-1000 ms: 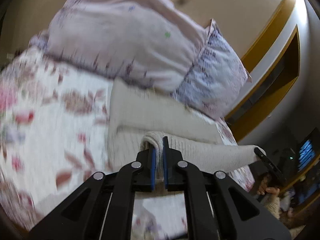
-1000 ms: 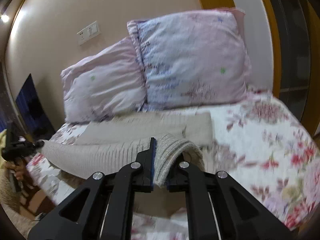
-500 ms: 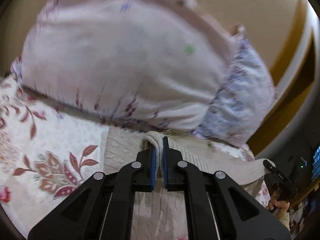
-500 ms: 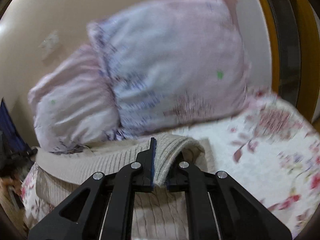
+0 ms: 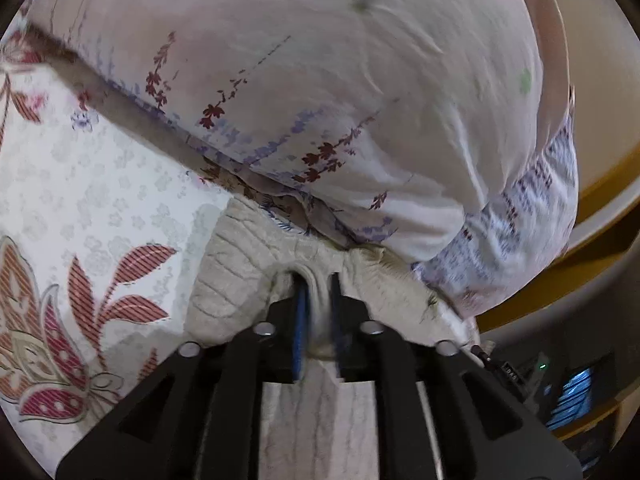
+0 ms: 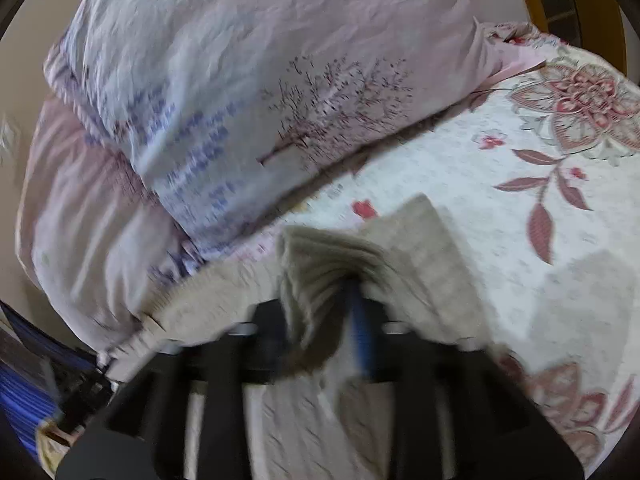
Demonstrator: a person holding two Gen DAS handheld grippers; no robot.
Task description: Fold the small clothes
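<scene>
Now the beige knit garment [image 5: 228,280] lies on the floral bedspread [image 5: 100,184], pushed up against the foot of the pillows [image 5: 320,80]. Ahead of the left gripper [image 5: 318,284] its folded edge bunches between the two fingers [image 5: 299,320]; the jaws are opening, a narrow gap shows between the blue pads, and a hump of knit sits in that gap without being clearly pinched. To the left of these fingers the ribbed cloth spreads flat on the bed; to their right it runs off along the pillow's lower seam.

Seen from the right wrist, the right gripper [image 6: 320,304] is also opening, its jaws standing about half apart. A thick fold of the garment [image 6: 320,264] rises between its fingers [image 6: 362,336] and drapes over the left one, hiding that fingertip. Beyond and to the right of the fingers a squared corner of the knit lies flat on the bedspread [image 6: 520,220].

Motion blur smears the right view, so whether the pads touch the cloth is hard to make out. The pillows [image 6: 240,80] are cut off at the top, and the lower garment is hidden by the gripper bodies.
</scene>
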